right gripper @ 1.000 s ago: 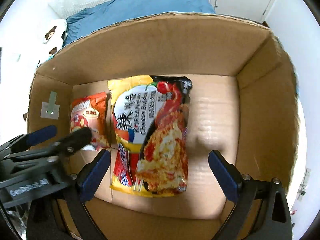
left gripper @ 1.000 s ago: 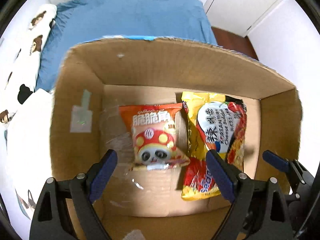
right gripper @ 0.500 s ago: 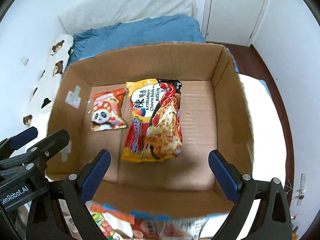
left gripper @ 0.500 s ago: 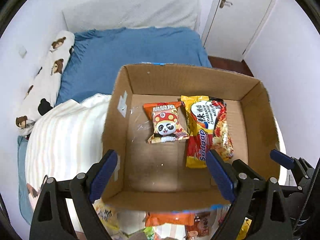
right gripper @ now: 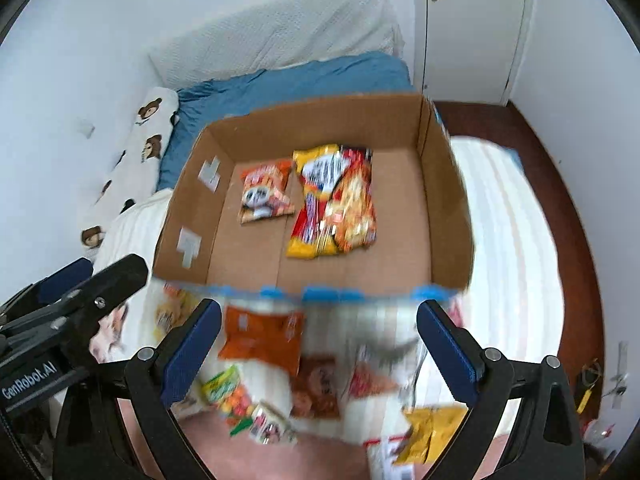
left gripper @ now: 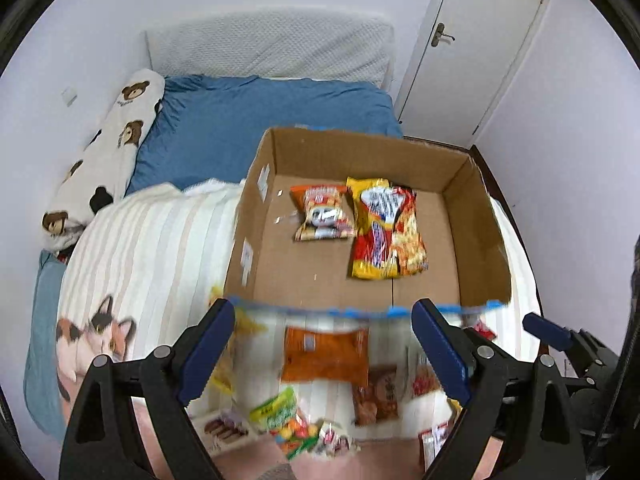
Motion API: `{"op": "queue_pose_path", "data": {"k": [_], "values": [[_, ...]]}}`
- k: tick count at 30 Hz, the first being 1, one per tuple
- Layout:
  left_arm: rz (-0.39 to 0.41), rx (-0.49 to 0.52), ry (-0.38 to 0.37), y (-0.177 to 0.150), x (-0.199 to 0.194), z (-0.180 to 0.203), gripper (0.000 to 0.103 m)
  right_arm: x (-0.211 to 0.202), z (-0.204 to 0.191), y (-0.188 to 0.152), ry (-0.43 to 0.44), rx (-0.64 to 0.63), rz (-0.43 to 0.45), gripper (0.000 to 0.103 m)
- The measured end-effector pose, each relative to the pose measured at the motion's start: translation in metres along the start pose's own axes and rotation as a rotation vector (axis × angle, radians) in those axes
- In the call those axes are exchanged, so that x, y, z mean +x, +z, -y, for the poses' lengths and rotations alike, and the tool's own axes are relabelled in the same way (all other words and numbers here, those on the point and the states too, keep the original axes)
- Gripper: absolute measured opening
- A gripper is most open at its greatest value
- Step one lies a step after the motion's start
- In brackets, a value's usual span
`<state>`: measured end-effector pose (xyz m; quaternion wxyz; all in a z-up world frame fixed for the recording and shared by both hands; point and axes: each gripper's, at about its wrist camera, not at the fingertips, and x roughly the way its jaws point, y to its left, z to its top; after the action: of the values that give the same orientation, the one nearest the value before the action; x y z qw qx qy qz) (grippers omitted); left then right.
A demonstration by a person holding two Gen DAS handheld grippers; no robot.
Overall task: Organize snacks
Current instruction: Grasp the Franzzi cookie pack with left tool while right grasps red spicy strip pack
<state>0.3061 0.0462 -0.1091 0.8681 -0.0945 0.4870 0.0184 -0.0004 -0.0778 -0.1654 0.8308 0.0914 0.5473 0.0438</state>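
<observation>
Cardboard box, beyond both tongs: holding panda snack bag and noodle packet. Loose snacks are lying beneath left tongs and right tongs, both released, awaiting sorting.

One cardboard box stood on the bed. Two packets lay inside it: one orange panda snack bag and one yellow-and-red noodle packet, side by side. Two pieces of pale tape showed on the box's left inner wall. In front of the box, on one striped blanket, loose snacks lay scattered; blur made an exact count uncertain, but at least six could be told apart, among them one orange packet, one brown packet, one green-and-yellow sweets bag and one yellow packet. One bear-print pillow lay along the wall. One door stood behind. Two hand-held grippers were there, the left and the right.
</observation>
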Motion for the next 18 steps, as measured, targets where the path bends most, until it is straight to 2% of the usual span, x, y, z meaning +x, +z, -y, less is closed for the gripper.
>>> {"op": "queue_pose_path", "data": {"k": [3,7,9,11,15,18], "values": [[-0.020,-0.003,0.035,-0.029,-0.003,-0.007,0.091,0.013,0.017,-0.030,0.039,0.037,-0.070,0.100],[-0.103,0.024,0.134,-0.083,0.013,-0.025,0.091,0.040,0.043,-0.073,0.093,0.105,-0.176,0.100],[-0.154,0.049,0.204,-0.109,0.027,-0.035,0.091,0.056,0.055,-0.096,0.124,0.141,-0.233,0.100],[-0.242,0.078,0.258,-0.133,0.047,-0.049,0.091,0.070,0.066,-0.118,0.128,0.171,-0.277,0.100],[-0.380,0.113,0.288,-0.167,0.078,-0.077,0.091,0.085,0.083,-0.146,0.113,0.234,-0.331,0.100],[-0.424,0.194,0.297,-0.174,0.099,-0.085,0.091,0.087,0.092,-0.159,0.078,0.258,-0.344,0.100]]}}
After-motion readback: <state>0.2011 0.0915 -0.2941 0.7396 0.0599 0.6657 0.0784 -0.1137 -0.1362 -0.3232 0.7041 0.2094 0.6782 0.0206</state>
